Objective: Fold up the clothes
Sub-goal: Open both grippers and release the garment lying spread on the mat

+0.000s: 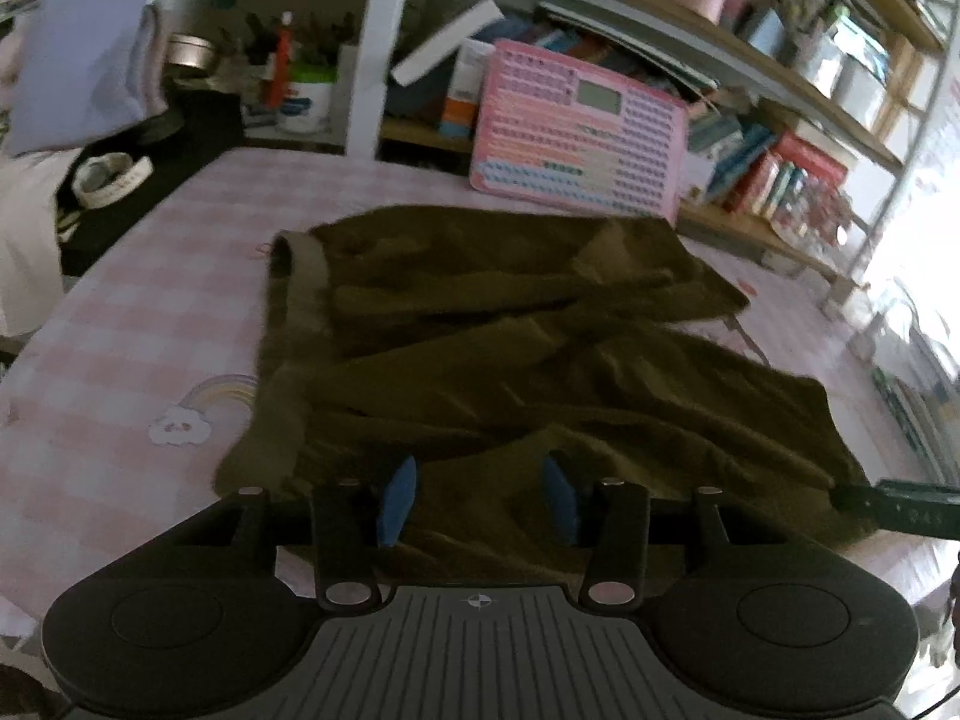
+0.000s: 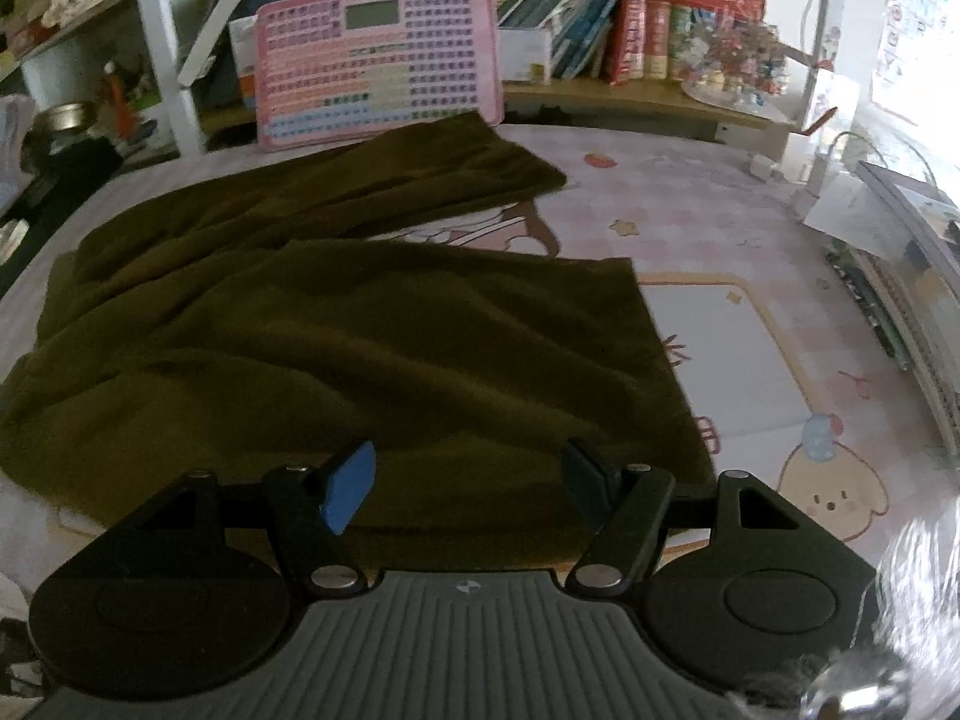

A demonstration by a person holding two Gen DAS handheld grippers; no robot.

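Trousers [image 1: 540, 360] of olive-brown cloth lie spread and rumpled on the worktop [image 1: 120, 330], which wears a pink checked cover with cartoon prints. In the left wrist view the waistband sits at the left, and the two legs run off to the right, the far leg partly parted from the near one. The left gripper [image 1: 480, 495] hovers over the near edge of the cloth with its jaws partly open, blue pads apart and nothing caught between them. The right gripper [image 2: 468, 483] hangs over the near leg's edge, jaws spread wider, also holding nothing. A pink board [image 1: 576, 138] with a small screen leans against the shelf [image 1: 780, 78] at the far side, just beyond the far leg. Books [image 2: 660, 30] stand packed on the shelf to the right of it. A cup of pens [image 1: 309, 90] and a metal bowl [image 1: 189, 51] stand far left, beside a roll of tape [image 1: 111, 177] on a black surface. Notebooks [image 2: 900, 300] are stacked at the right edge.
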